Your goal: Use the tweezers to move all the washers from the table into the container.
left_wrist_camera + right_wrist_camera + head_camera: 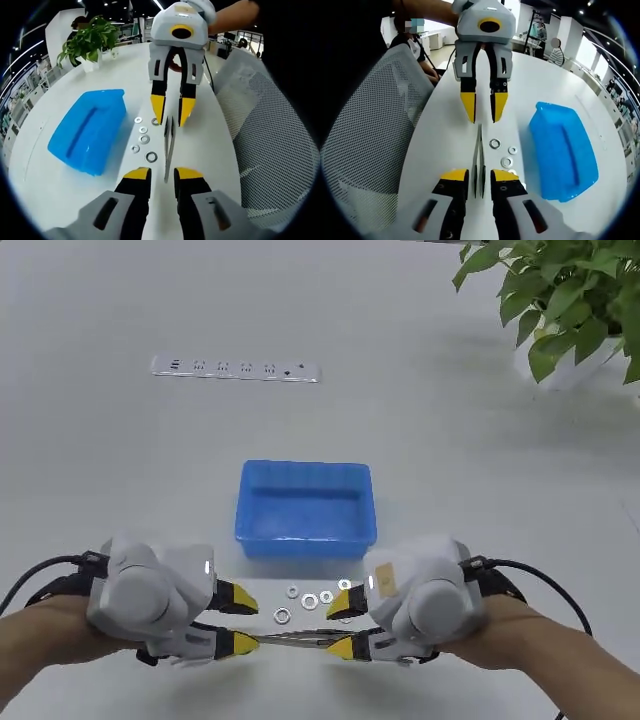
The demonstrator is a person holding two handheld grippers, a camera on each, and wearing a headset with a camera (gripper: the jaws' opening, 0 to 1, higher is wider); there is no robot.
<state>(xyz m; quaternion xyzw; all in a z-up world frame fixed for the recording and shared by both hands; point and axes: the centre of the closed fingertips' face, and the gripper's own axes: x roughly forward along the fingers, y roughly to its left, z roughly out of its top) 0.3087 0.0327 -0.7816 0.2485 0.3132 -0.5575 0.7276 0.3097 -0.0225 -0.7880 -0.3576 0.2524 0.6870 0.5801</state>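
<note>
Table (450,470): white, broad, bears everything listed below.

Mesh chair back (370,125): white, stands beside the table's near edge, seen in both gripper views.

Potted plant (560,290): green leaves, white pot, far right corner of the table.

Container (305,535): blue, rectangular, open-topped, nothing visible inside. It sits at mid-table, just beyond the washers. In the left gripper view it lies to the left (105,145); in the right gripper view, to the right (565,150).

Left gripper (245,620): white body, yellow-tipped jaws, held low at the near left and pointing right. Its jaws stand apart, with one end of the tweezers lying in the gap, ungripped.

Right gripper (340,624): same build, near right, pointing left and facing the other gripper tip to tip. Its jaws are also parted, straddling the opposite end of the tweezers without pinching it.

Power strip (235,369): white, flat, far side of the table, well apart from the work.

Tweezers (295,638): slim, metal, lying flat on the table and bridging the two grippers. They run lengthwise in both gripper views (168,150) (479,160), just beside the washers.

Washers (310,600): several small silver rings, loose on the table between the tweezers and the container's near wall, none inside the container. They also show in the left gripper view (144,139) and the right gripper view (506,162).
</note>
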